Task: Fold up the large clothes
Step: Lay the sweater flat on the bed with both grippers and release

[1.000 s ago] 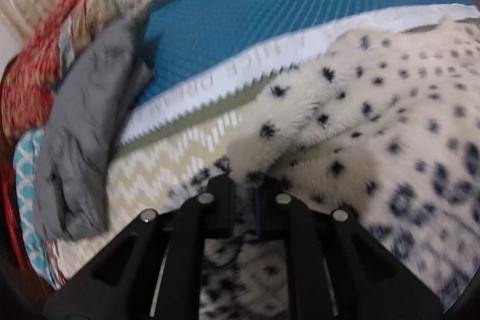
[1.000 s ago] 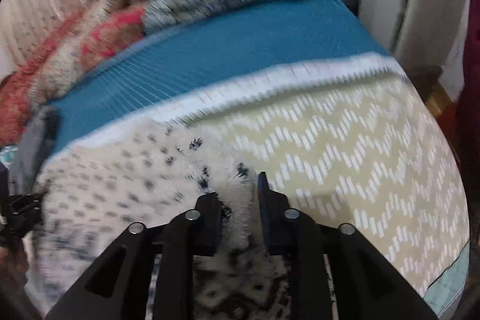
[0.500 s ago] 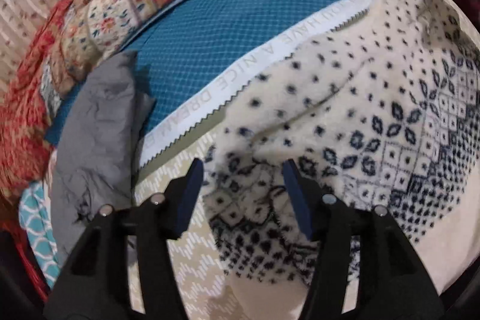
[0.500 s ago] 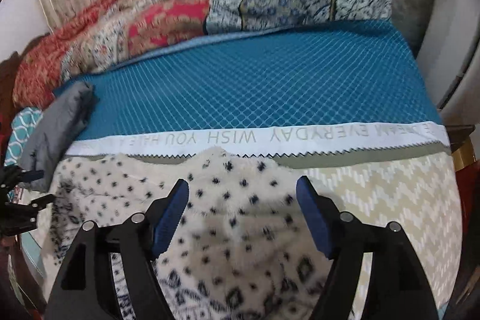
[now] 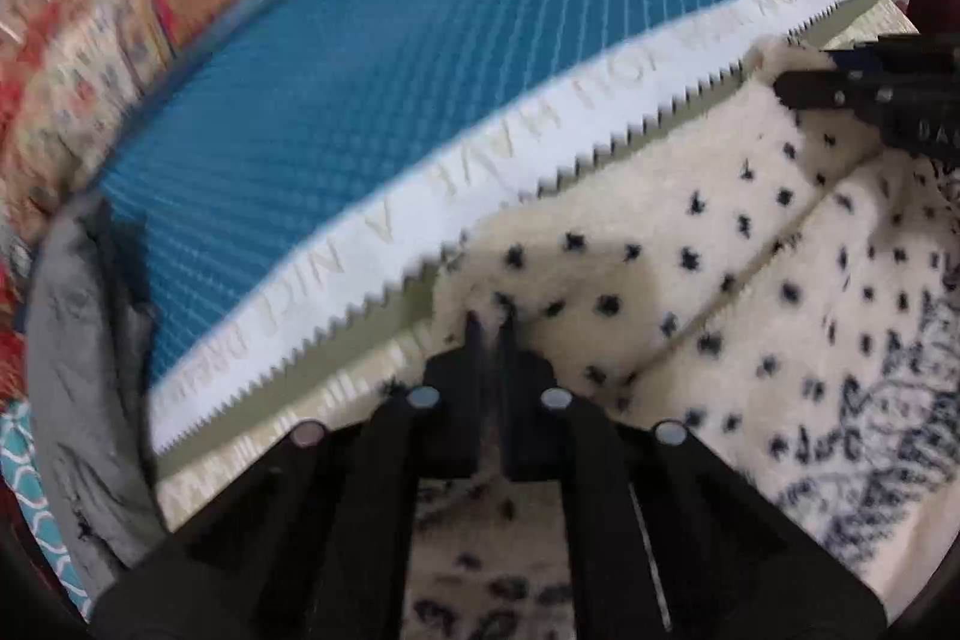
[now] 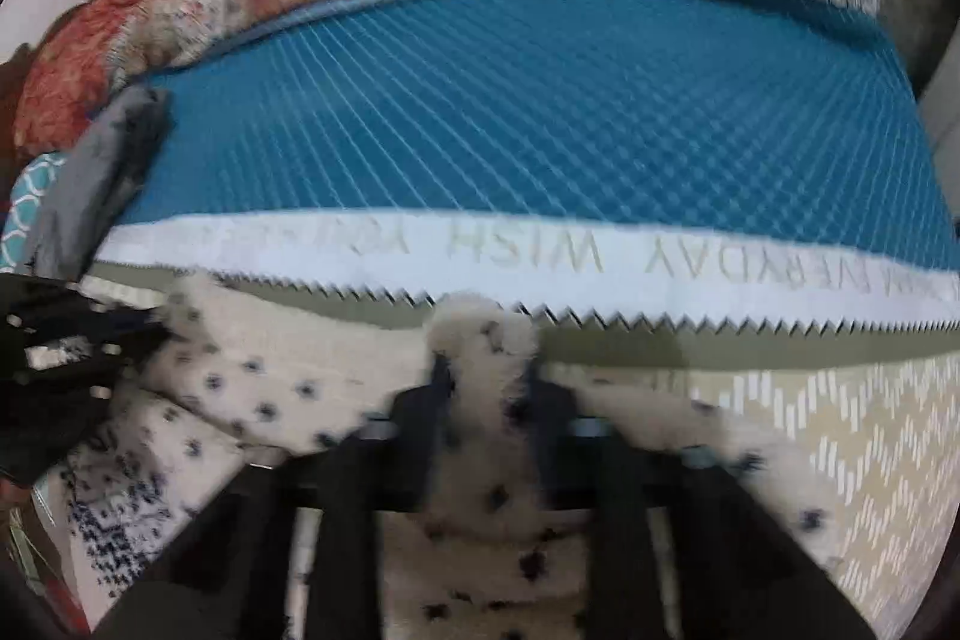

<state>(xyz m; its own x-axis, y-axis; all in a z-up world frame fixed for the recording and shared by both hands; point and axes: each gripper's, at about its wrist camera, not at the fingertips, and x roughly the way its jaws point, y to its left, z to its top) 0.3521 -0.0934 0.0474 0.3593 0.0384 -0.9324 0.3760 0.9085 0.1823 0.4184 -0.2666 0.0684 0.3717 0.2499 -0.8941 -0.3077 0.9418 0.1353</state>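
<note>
The fleece (image 5: pixel 750 280), cream with dark spots, lies flat on the bed (image 6: pixel 840 430), its far edge running along the white toothed band (image 5: pixel 540 148) of the blue cover (image 5: pixel 420 40).

Left gripper (image 5: pixel 492 322): jaws nearly together, pinching the fleece at the left end of that far edge. Right gripper (image 6: pixel 483 370): jaws narrow, a tuft of fleece bunched between them at the right end of the same edge. In the left view the right gripper is visible at the far right, on the same hem.

Judgement: the 2 grips sit on 1 edge, and the body of the fleece lies behind the fingers, toward the person. The fold therefore likely turns on carrying this edge back over the body. Neither arm is nearer; both must travel together or the hem skews.

A grey cloth (image 5: pixel 84 400) lies left of the work area.
</note>
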